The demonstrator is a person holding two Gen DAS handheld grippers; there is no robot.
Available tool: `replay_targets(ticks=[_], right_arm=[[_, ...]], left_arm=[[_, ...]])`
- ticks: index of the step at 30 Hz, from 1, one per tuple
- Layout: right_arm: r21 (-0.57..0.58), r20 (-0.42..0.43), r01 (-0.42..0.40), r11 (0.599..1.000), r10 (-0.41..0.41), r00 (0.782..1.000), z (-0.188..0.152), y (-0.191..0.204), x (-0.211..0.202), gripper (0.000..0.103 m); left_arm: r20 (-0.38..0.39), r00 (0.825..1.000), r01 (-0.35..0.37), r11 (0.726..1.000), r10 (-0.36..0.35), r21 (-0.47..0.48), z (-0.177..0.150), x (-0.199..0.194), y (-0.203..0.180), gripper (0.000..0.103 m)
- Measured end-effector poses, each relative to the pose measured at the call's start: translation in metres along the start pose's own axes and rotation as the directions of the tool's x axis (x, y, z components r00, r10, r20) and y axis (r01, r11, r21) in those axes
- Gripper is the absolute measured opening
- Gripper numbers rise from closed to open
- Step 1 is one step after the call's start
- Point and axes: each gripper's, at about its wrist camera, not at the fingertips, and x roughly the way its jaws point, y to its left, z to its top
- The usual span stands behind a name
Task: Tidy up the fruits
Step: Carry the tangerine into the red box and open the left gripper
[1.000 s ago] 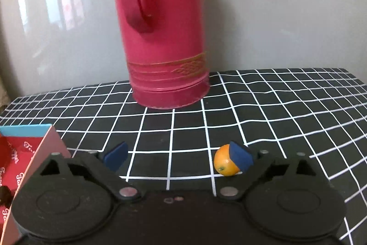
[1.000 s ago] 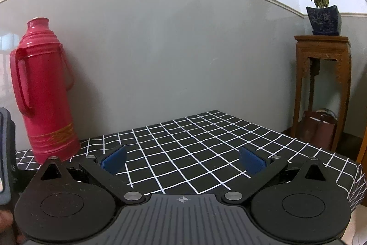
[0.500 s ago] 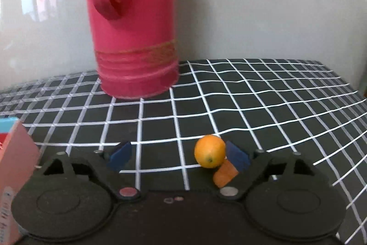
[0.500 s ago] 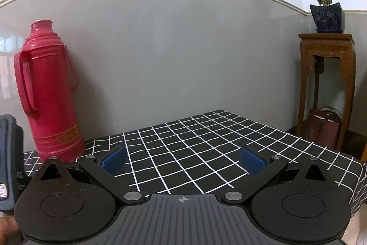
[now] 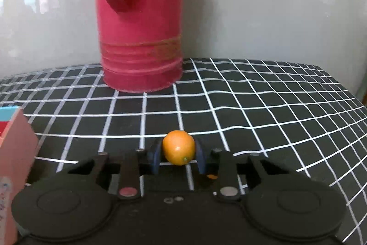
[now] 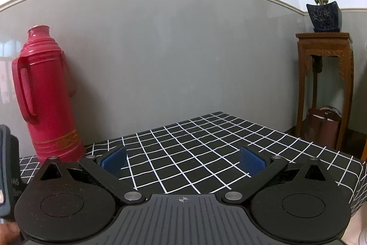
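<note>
So, counting what's in view: one orange [image 5: 178, 150], one red thermos [image 5: 140, 17], one pink box [image 5: 13, 167] at the left edge, and two hand-held grippers. Off the tabletop there's one wooden stand [image 6: 324, 86] with one potted plant [image 6: 323, 8] on top, plus a dark red bag [image 6: 323, 128] under it.

The orange is small, round and glossy, bright orange with a tiny greenish dot near the bottom. There's also a little orange scrap [image 5: 211, 176] showing just below the right pad; can't tell what it is.

The left hand-held gripper [image 5: 178, 156] is clamped on the orange, blue pads pressing both sides, right above the black-and-white checked tabletop [image 5: 263, 111], in front of the thermos and well apart from it.

The right hand-held gripper [image 6: 182, 159] is spread wide with nothing between its pads, over the tabletop.
</note>
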Motion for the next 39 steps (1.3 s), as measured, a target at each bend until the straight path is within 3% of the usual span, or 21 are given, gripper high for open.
replay_targets(ticks=[4,7,10,14,19,23,29,34,37,39], right_arm=[[-0.003,-0.001,-0.012,1.0,0.012,1.0,0.0,0.005,0.0,0.103],[-0.009,-0.001,-0.034,0.999,0.034,0.999,0.0,0.011,-0.001,0.103],[-0.028,-0.01,-0.06,0.998,0.06,0.998,-0.002,0.024,-0.001,0.103],[-0.052,-0.025,-0.106,0.993,0.105,0.994,-0.006,0.043,-0.004,0.103],[-0.109,-0.031,-0.167,0.98,0.165,0.986,-0.014,0.07,-0.01,0.103],[-0.163,-0.04,-0.214,0.963,0.21,0.977,-0.022,0.092,-0.014,0.103],[-0.2,-0.06,-0.262,0.944,0.255,0.965,-0.031,0.119,-0.017,0.103],[-0.228,-0.084,-0.291,0.929,0.279,0.957,-0.038,0.138,-0.016,0.103],[-0.247,-0.1,-0.303,0.92,0.287,0.953,-0.043,0.147,-0.015,0.103],[-0.252,-0.113,-0.311,0.916,0.291,0.95,-0.046,0.152,-0.013,0.103]], left_arm=[[0.061,0.996,-0.073,0.997,0.071,0.022,-0.002,-0.024,0.008,0.022],[0.126,0.979,-0.168,0.985,0.162,0.037,-0.004,-0.056,0.021,0.022],[0.17,0.949,-0.276,0.961,0.266,0.034,-0.005,-0.087,0.048,0.022],[0.171,0.902,-0.402,0.916,0.396,-0.003,-0.013,-0.111,0.084,0.022],[0.114,0.834,-0.539,0.841,0.541,-0.044,-0.029,-0.12,0.128,0.022],[0.042,0.805,-0.589,0.806,0.591,-0.054,-0.039,-0.124,0.157,0.022],[-0.033,0.813,-0.582,0.809,0.582,-0.083,-0.054,-0.136,0.18,0.023],[-0.026,0.82,-0.572,0.815,0.572,-0.096,-0.055,-0.142,0.185,0.03],[-0.029,0.831,-0.555,0.824,0.556,-0.116,-0.055,-0.146,0.192,0.037],[-0.021,0.831,-0.553,0.823,0.555,-0.132,-0.054,-0.15,0.192,0.049]])
